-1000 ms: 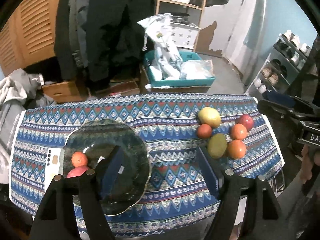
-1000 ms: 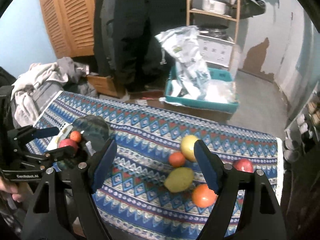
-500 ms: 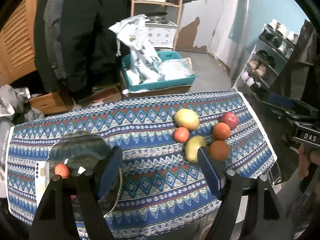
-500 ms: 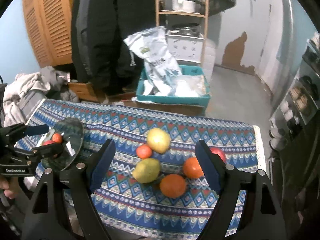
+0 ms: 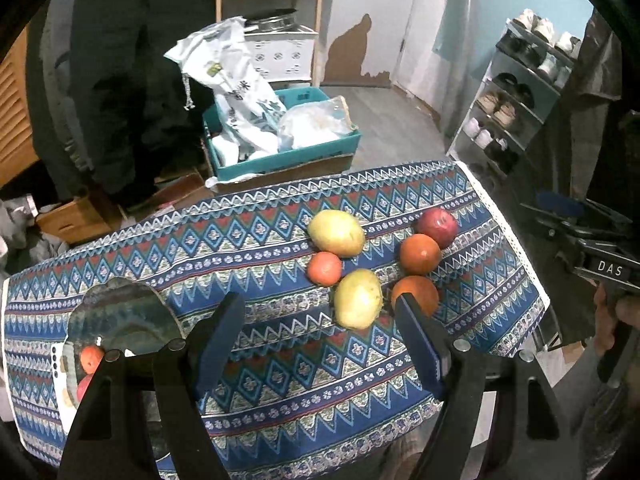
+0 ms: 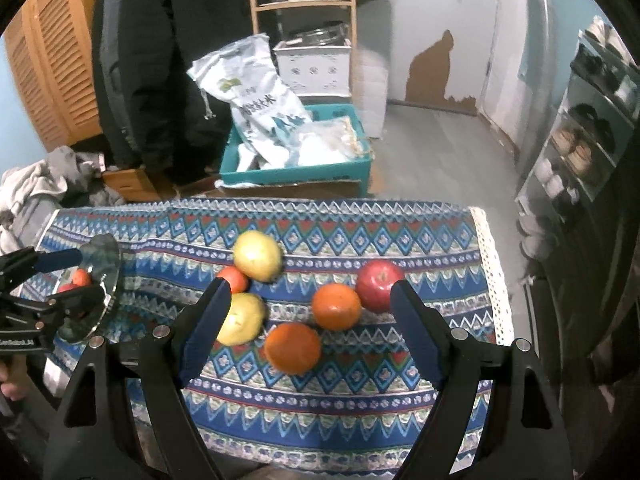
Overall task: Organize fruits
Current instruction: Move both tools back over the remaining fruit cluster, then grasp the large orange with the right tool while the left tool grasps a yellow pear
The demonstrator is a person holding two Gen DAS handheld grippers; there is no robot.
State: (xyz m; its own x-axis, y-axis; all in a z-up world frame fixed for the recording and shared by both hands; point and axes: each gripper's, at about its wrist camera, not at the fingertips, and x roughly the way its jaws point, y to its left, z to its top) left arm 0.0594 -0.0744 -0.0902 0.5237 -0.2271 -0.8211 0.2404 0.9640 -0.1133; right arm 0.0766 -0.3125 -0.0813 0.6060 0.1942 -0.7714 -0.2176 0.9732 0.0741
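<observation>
Several fruits lie loose on the patterned tablecloth (image 5: 280, 364): two yellow-green mangoes (image 5: 358, 298) (image 5: 336, 232), a small tangerine (image 5: 324, 267), two oranges (image 5: 420, 254) (image 6: 293, 348) and a red apple (image 5: 437, 222). A dark glass plate (image 5: 120, 316) at the left holds a tangerine (image 5: 91, 358) and a red fruit. My left gripper (image 5: 320, 312) hangs open above the cloth, nothing between its fingers, the near mango just beyond. My right gripper (image 6: 310, 298) is open above the oranges, empty, with the apple (image 6: 378, 284) by its right fingertip.
A teal crate (image 6: 296, 172) with white bags sits on the floor behind the table, next to a wooden shelf (image 6: 302, 4). A person in dark clothes (image 6: 160, 80) stands at the back left. A shoe rack (image 5: 520, 104) is at the right. The cloth's lace edge (image 6: 494, 272) marks the table's right end.
Both grippers have moved to the right, from over the plate side toward the fruit cluster. The plate has slid to the left edge of both views. Nothing was picked up.
</observation>
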